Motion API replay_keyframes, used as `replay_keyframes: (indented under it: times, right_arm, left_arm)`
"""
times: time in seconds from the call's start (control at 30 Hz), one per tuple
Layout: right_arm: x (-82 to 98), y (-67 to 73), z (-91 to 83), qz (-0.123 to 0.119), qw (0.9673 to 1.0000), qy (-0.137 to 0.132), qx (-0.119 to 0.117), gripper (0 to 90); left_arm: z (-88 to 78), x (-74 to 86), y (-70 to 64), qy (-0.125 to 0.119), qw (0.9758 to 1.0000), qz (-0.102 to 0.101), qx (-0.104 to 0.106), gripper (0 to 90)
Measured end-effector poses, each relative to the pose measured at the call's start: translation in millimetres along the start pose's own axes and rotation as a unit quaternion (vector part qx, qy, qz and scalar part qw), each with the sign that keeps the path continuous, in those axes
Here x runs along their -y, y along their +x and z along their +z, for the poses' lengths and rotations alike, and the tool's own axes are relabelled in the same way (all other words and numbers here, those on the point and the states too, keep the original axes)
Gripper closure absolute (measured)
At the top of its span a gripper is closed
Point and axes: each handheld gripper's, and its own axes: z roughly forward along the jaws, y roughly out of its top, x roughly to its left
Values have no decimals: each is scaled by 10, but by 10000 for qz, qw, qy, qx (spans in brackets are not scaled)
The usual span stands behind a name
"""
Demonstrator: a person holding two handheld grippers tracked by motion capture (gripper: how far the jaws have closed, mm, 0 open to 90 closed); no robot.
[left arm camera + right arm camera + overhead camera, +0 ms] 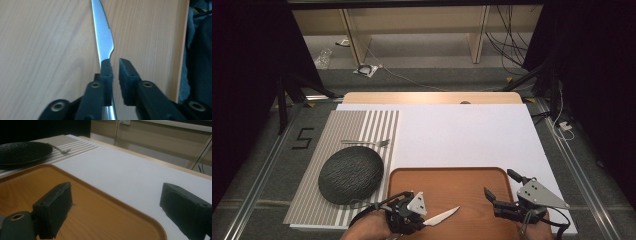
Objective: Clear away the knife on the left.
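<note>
Tray [449,175] at the near edge of the worktop [462,130], knife [441,216] over its near left corner. Left of it, placemat [312,200] bearing plate [350,174]. Behind plate, fork [367,142].

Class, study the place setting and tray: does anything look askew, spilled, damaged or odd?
Nothing is spilled or damaged. The fork lies crosswise beyond the dark plate, not beside it. The knife sits in the left gripper, over the tray.

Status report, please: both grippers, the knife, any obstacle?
Left gripper shut on knife above tray. Right gripper open, holding nothing. Nothing in the way.
</note>
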Motion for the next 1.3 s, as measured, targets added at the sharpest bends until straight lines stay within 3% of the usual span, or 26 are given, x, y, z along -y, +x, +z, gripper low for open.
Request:
replay_keyframes:
  times: [0.13,0.4,0.73,1.3]
  right_arm:
    - [-1,3,-1,2,10000,-2,1,118]
    - [1,2,-1,-16,10000,7,2,118]
    - [-2,2,-14,-50,10000,67,6,119]
    - [-2,8,-15,-42,10000,64,5,120]
  left_arm:
    - [44,1,-30,-23,9999,106,-63,894]
    - [143,7,-66,-16,9997,224,-125,896]
    - [222,41,-34,61,9996,203,-186,896]
    - [198,98,80,-61,9994,49,-350,896]
